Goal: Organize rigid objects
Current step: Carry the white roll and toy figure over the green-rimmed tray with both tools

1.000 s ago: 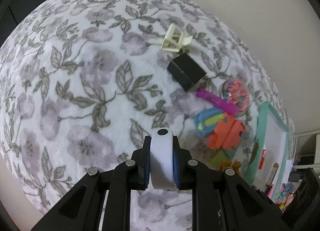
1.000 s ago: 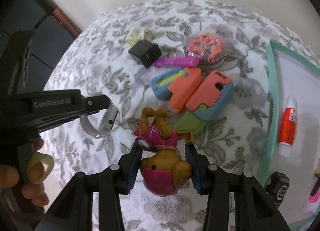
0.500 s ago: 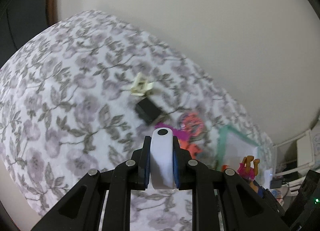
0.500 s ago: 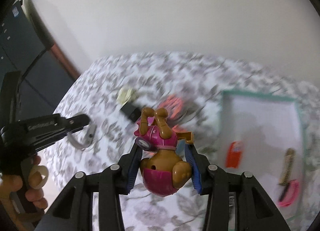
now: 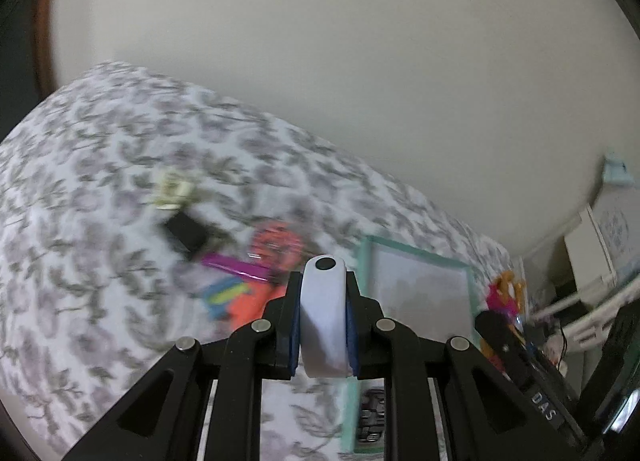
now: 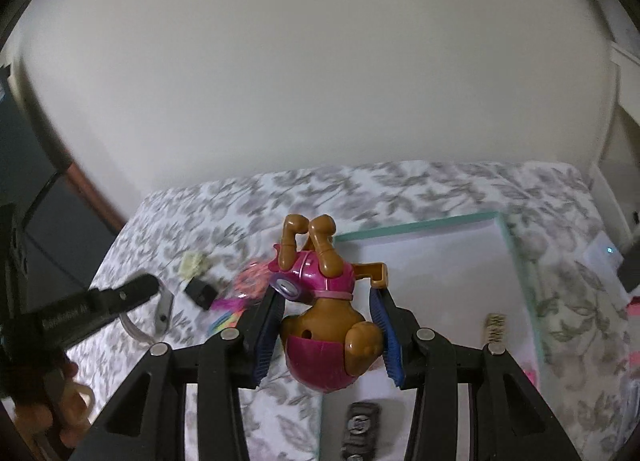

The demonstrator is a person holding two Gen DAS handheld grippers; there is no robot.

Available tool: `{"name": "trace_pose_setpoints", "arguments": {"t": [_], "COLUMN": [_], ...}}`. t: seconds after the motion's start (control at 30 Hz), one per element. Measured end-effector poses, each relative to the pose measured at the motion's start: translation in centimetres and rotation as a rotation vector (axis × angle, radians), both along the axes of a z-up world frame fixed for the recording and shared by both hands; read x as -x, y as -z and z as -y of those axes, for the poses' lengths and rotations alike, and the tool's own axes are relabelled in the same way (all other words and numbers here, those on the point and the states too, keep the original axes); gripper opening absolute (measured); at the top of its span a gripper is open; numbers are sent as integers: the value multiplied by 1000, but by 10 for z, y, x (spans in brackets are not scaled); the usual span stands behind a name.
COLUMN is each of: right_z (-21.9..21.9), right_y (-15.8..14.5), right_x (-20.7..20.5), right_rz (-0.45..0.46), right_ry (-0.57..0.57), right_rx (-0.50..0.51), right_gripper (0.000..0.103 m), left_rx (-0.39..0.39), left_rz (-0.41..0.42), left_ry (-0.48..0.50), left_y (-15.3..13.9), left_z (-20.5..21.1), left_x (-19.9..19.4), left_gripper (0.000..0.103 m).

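Observation:
My left gripper is shut on a white wristband and holds it in the air above the floral bedspread. In the right wrist view that gripper comes in from the left with the band hanging from it. My right gripper is shut on a brown and pink toy dog, upside down with its legs pointing away. It hovers at the near left corner of a teal-rimmed white tray. In the left wrist view the toy dog sits at the right, beyond the tray.
On the bedspread left of the tray lie a cream clip, a black cube, a round case of pink pieces, a magenta stick and orange and blue pieces. In the tray lie a black toy car and a brush.
Both grippers have risen and tilted up, so more wall shows. They have also shifted right, from over the pile of objects toward the tray. Both grips are unchanged.

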State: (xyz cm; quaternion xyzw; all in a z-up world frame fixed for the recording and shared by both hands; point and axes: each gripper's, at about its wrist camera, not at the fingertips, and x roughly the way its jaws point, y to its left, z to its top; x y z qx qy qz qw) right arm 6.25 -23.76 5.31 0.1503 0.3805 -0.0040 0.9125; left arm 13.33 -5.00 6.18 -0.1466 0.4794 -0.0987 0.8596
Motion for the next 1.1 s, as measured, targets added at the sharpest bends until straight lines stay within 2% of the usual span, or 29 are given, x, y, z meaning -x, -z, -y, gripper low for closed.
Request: {"name": "trace_pose_setpoints", "arguments": {"t": [0.2, 0.37, 0.47, 0.7, 0.9, 1.1], "right_z": [39, 69, 80, 91, 88, 85], "right_y": [18, 36, 48, 74, 90, 103], "right_x": [1, 4, 4, -1, -5, -7], "right_rz": [-7, -45, -66, -121, -177, -219], "right_ry": [89, 190, 218, 242, 226, 208], "right_rx": [-7, 7, 10, 0, 10, 8], "right_gripper": [47, 47, 47, 47, 47, 47], "left_rx": [-49, -61, -99, -121, -80, -75], "left_rz": [-28, -51, -60, -73, -118, -150], "left_ry": [157, 236, 279, 324, 343, 354], "left_y": [33, 57, 76, 96, 109, 119], "left_z": [73, 111, 131, 143, 142, 146], "left_x": [-1, 1, 5, 9, 8, 7], "left_gripper": [19, 19, 19, 19, 19, 19]}}
